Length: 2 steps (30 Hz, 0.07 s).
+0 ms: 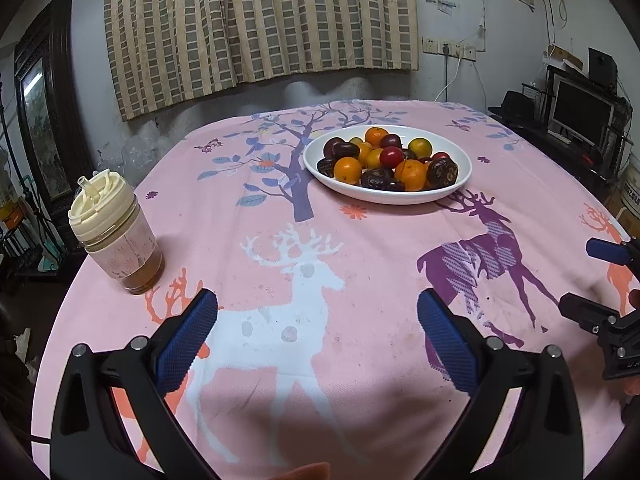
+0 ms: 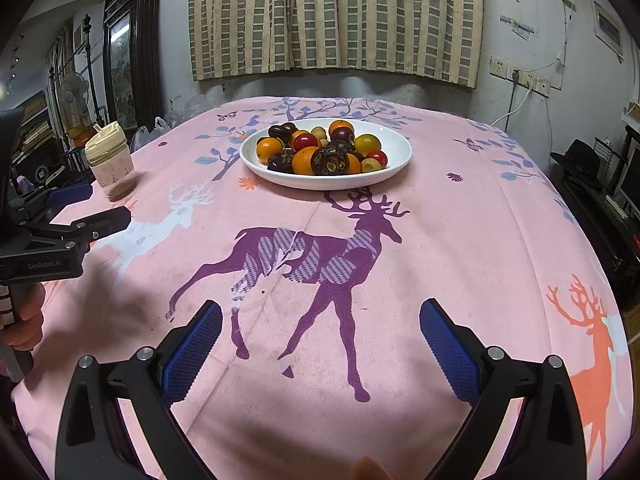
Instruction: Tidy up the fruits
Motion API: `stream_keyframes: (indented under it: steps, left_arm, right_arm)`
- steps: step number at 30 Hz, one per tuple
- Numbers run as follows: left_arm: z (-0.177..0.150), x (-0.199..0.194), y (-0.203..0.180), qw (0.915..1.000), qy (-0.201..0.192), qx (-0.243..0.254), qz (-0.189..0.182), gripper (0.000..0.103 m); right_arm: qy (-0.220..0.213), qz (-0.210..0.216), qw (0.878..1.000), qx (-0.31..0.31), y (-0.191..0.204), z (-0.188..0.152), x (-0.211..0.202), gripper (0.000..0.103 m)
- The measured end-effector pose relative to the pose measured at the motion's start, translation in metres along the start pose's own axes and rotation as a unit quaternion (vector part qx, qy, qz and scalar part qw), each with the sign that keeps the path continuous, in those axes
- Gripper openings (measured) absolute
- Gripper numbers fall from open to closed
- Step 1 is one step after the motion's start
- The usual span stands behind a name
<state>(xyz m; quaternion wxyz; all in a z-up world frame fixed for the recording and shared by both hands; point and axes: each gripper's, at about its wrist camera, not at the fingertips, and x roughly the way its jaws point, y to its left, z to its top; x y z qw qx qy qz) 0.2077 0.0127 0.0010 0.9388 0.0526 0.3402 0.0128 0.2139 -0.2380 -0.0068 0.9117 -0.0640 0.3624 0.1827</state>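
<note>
Sat on the far half of the pink tablecloth (image 1: 360, 248): white plate (image 1: 456, 152) heaped with fruits (image 1: 390, 162). Stood near the left edge, well apart: lidded jar (image 1: 116, 236). Hovered over the near cloth, fingers spread, gripping nothing: left gripper (image 1: 318, 330), right gripper (image 2: 320, 336).

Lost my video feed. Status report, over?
Left gripper and right gripper open, empty, hovering over the tablecloth. Fruit untouched in white plate. Lidded jar off left, path clear.
</note>
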Motion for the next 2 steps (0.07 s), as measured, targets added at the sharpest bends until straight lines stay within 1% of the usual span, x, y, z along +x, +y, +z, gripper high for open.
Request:
stream_keyframes:
  steps: [2]
  left_arm:
    - [0.0000, -0.0017, 0.0004, 1.0000, -0.005, -0.001, -0.001, 0.098]
  right_arm:
    - [0.000, 0.000, 1.000, 0.000, 0.0000, 0.0000, 0.0000, 0.100]
